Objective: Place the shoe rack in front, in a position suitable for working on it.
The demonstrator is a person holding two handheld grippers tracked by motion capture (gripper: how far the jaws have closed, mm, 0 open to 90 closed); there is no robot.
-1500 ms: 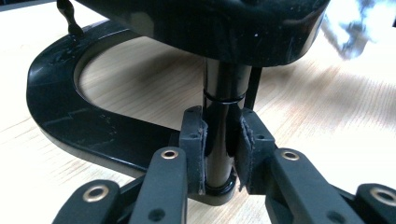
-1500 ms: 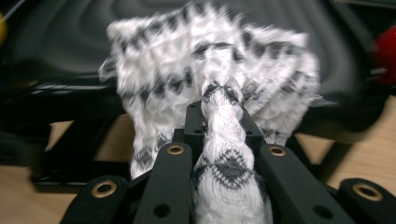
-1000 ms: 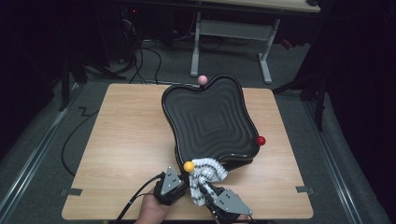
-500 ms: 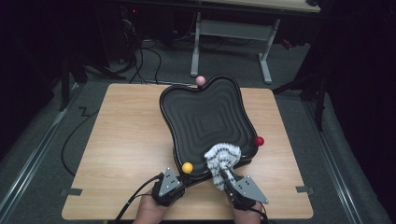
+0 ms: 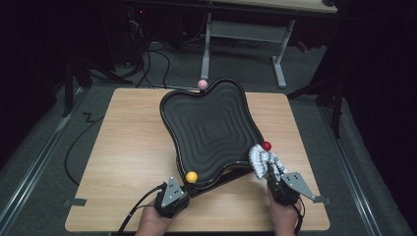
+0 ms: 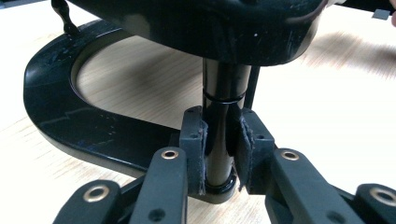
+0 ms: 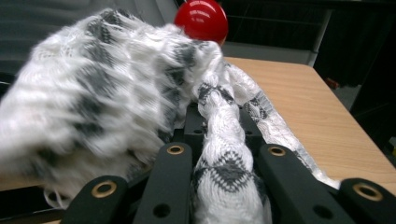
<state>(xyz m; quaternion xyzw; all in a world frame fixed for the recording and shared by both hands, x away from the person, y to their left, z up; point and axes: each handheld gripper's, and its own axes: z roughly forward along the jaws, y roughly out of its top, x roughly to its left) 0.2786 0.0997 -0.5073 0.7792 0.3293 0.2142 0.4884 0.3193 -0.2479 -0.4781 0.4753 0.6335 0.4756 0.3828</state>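
Left gripper (image 6: 219,154) clamped on a glossy black round post (image 6: 223,116), pads pressing both sides; the post stands on the tray's curved black base ring (image 6: 70,126), visible in the left gripper view with pale wood showing through the ring. In the high view the left gripper (image 5: 173,195) sits at the near left corner of the tray, just below the yellow ball (image 5: 191,177).

Right gripper (image 7: 219,140) closed on a twisted bunch of white-and-grey knitted cloth (image 7: 116,93), fuzzy, diamond pattern; the rest bulges loose over the jaws. In the high view the right gripper (image 5: 276,178) holds the cloth (image 5: 263,161) against the tray's near right edge, just under the red ball (image 5: 266,146).

Tray (image 5: 206,128): black, wavy-lobed outline, stepped concentric ridges inside, matte sheen, on a light wood-grain table (image 5: 123,157). Pink ball (image 5: 202,84) at its far rim.

The right gripper view gives the red ball (image 7: 201,18) as shiny and smooth, right behind the cloth.
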